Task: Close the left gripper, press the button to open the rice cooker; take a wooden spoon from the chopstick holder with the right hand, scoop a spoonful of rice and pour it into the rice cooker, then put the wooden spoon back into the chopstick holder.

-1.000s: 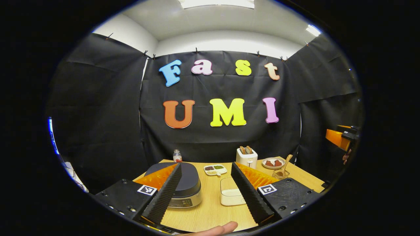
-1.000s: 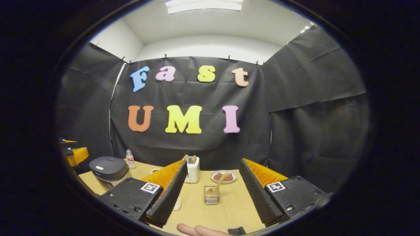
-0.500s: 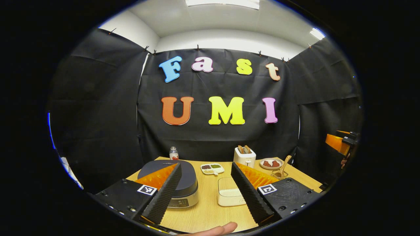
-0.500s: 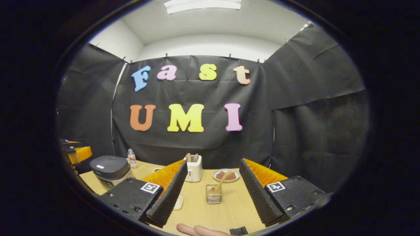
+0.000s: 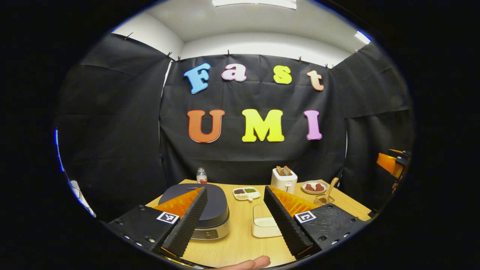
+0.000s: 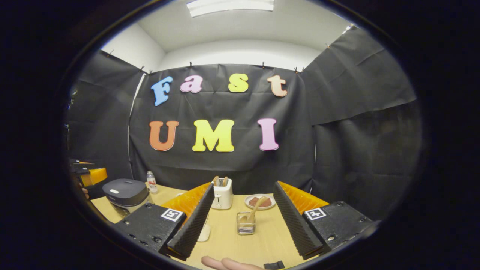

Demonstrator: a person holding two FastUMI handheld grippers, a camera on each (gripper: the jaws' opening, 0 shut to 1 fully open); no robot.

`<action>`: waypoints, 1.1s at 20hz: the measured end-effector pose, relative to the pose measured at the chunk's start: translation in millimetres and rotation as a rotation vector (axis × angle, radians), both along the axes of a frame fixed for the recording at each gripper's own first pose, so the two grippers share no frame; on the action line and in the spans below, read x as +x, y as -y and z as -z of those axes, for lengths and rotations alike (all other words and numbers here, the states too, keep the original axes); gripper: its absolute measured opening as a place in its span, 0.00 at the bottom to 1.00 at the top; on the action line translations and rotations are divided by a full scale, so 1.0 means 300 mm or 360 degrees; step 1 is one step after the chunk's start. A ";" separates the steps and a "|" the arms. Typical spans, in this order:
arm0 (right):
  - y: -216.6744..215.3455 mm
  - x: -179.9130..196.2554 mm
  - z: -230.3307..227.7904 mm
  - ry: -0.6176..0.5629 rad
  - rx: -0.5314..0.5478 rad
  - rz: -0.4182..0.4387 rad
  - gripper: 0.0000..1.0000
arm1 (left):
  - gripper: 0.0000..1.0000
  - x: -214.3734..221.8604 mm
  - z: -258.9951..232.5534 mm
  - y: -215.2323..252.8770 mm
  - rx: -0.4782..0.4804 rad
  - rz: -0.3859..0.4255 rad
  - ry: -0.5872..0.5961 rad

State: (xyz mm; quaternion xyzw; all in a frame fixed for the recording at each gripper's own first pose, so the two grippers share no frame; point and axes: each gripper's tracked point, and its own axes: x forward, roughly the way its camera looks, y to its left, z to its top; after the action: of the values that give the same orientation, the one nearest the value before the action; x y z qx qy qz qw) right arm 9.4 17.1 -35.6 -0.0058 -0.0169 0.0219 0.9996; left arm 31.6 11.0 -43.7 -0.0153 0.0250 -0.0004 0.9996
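Note:
The rice cooker (image 5: 210,210) with its dark lid down stands on the wooden table (image 5: 240,243), just beyond my left gripper (image 5: 235,189), whose fingers are open and empty. A white container of rice (image 5: 264,225) sits to the cooker's right. The clear chopstick holder (image 5: 323,199) with a wooden spoon (image 5: 330,187) stands at the right. In the right gripper view the holder (image 6: 246,224) and spoon (image 6: 255,207) lie straight ahead of my open, empty right gripper (image 6: 244,185). There the cooker (image 6: 125,192) is far left.
A white toaster (image 5: 284,179), a plate of brown food (image 5: 314,186), a small divided dish (image 5: 246,193) and a bottle (image 5: 201,175) line the table's back. The other gripper's body (image 5: 392,165) is at the right edge. A fingertip (image 5: 247,263) rests at the front edge.
Both views drift only slightly; the table objects slide a little in each. Both grippers stay open and nothing has been touched.

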 end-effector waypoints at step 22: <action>0.012 0.109 0.209 -0.0152 0.0003 -0.0011 0.96 | 0.00 0.265 0.412 -0.292 -0.0051 -0.0240 -0.0736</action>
State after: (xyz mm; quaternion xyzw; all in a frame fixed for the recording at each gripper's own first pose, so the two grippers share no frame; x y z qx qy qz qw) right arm 42.2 13.5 -98.3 -0.0036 0.0309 0.0255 0.9992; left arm 111.1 98.5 -167.2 -0.0327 0.2520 0.0775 0.9641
